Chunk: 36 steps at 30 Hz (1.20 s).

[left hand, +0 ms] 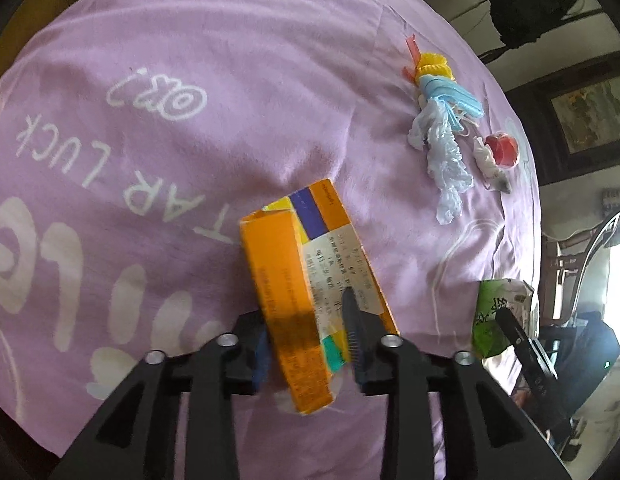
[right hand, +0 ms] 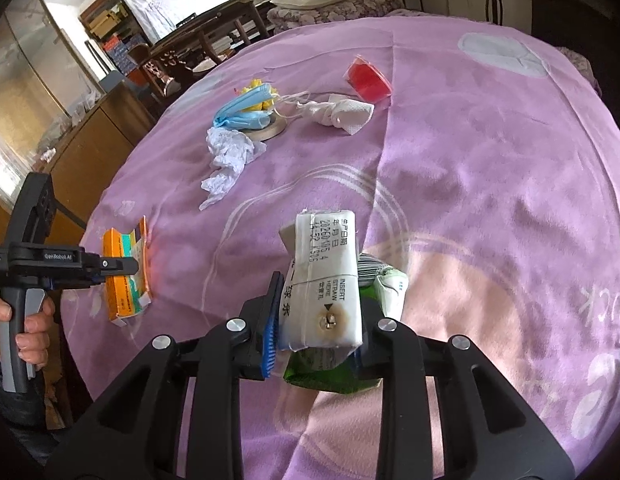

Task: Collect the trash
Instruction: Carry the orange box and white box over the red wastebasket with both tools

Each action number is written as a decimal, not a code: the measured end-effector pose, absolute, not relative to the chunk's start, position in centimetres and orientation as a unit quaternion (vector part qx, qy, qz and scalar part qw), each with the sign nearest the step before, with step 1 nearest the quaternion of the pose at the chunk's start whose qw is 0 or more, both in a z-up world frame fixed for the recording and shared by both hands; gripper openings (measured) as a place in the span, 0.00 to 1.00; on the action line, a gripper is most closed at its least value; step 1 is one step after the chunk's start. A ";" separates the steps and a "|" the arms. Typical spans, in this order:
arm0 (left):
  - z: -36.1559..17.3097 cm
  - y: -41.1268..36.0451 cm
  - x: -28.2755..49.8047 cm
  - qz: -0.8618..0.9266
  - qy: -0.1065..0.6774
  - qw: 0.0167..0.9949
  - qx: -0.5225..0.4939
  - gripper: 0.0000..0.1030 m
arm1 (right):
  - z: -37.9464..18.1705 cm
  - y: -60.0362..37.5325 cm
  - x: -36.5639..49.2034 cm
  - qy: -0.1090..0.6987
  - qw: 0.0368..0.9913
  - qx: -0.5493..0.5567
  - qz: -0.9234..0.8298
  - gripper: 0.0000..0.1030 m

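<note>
My left gripper [left hand: 307, 344] is shut on an orange medicine box [left hand: 305, 280] and holds it over the purple cloth [left hand: 189, 140]; the box also shows in the right wrist view [right hand: 123, 276]. My right gripper [right hand: 316, 332] is shut on a crushed green-and-white drink carton [right hand: 324, 292], also seen in the left wrist view [left hand: 498, 316]. A pile of trash lies farther on the cloth: a blue face mask [right hand: 245, 114], crumpled clear plastic [right hand: 229, 160], a white tissue [right hand: 342, 114], a red cup [right hand: 368, 78] and a yellow piece [left hand: 432, 64].
The purple cloth [right hand: 490, 160] covers a round table. A wooden cabinet [right hand: 97, 136] stands to the left of it, chairs and shelves [right hand: 197, 36] lie behind. The left gripper's handle and the hand on it [right hand: 25, 280] are at the table's left edge.
</note>
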<state>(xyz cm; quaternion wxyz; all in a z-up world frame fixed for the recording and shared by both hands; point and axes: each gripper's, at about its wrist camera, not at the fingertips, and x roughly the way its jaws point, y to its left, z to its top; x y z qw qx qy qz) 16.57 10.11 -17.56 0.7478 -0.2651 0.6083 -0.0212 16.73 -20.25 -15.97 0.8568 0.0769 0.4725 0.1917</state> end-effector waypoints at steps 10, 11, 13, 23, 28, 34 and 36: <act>-16.3 9.7 15.6 -0.010 0.586 0.773 -0.243 0.16 | -14.8 -20.1 15.8 0.460 0.865 0.071 0.185 0.24; -15.9 9.9 15.3 -0.007 0.581 0.778 -0.239 0.16 | -14.6 -20.1 15.8 0.459 0.866 0.072 0.186 0.24; -15.1 10.3 14.6 -0.004 0.572 0.785 -0.238 0.16 | -14.2 -19.9 15.4 0.455 0.867 0.073 0.190 0.24; -11.6 13.1 8.9 0.010 0.535 0.811 -0.236 0.16 | -11.8 -16.4 12.6 0.447 0.861 0.060 0.235 0.24; -10.9 15.5 5.3 0.027 0.519 0.817 -0.250 0.16 | -11.2 -13.0 10.9 0.448 0.851 0.044 0.271 0.24; -9.9 18.4 1.1 0.058 0.496 0.831 -0.246 0.16 | -10.8 -7.6 8.7 0.451 0.833 0.011 0.321 0.24; -9.7 19.5 -0.2 0.064 0.489 0.833 -0.251 0.16 | -10.5 -5.1 7.7 0.450 0.824 -0.003 0.344 0.24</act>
